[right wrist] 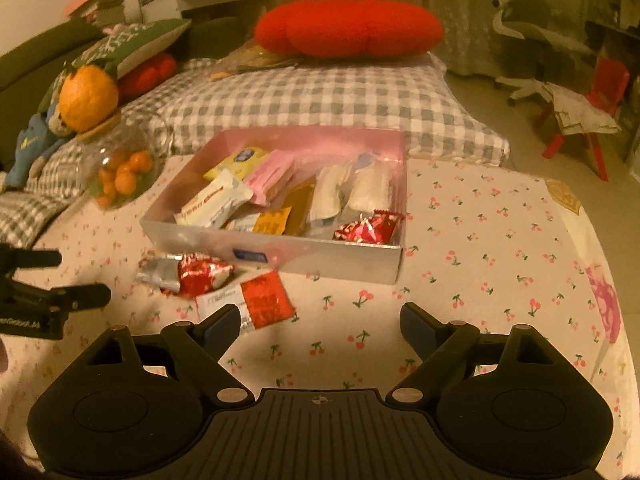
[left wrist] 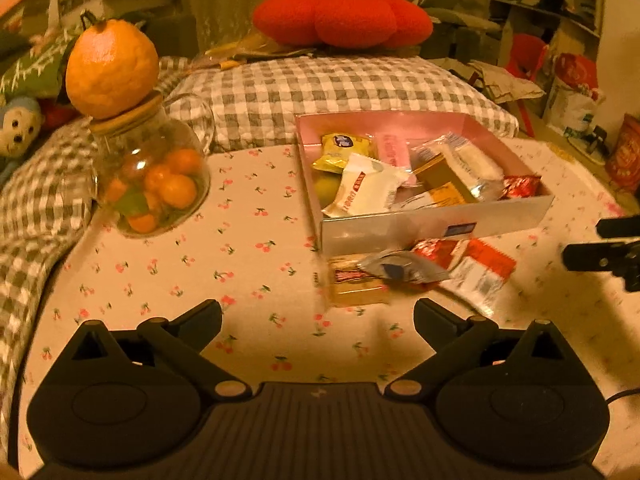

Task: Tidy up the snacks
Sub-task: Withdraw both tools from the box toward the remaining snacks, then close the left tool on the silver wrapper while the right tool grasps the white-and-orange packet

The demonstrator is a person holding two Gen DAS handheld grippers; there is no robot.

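Observation:
A shallow pink-lined box (left wrist: pixel 436 232) (right wrist: pixel 320 254) on the cherry-print cloth holds several wrapped snacks. Loose snacks lie in front of it: a gold packet (left wrist: pixel 356 286), a silver packet (left wrist: pixel 400 266) (right wrist: pixel 158 274), a red crinkled packet (left wrist: pixel 434 250) (right wrist: pixel 202 272) and a red-and-white packet (left wrist: pixel 478 276) (right wrist: pixel 256 300). My left gripper (left wrist: pixel 318 316) is open and empty, just short of the gold packet. My right gripper (right wrist: pixel 320 322) is open and empty, its left finger (right wrist: pixel 224 322) beside the red-and-white packet. Each gripper also shows in the other's view (left wrist: pixel 600 246) (right wrist: pixel 70 276).
A glass jar (left wrist: pixel 150 184) (right wrist: pixel 120 172) of small oranges with a big orange (left wrist: pixel 112 66) on its lid stands left of the box. A checked cushion (left wrist: pixel 340 88) and a red plush (left wrist: pixel 344 18) lie behind. The table edge curves at the right (right wrist: pixel 612 320).

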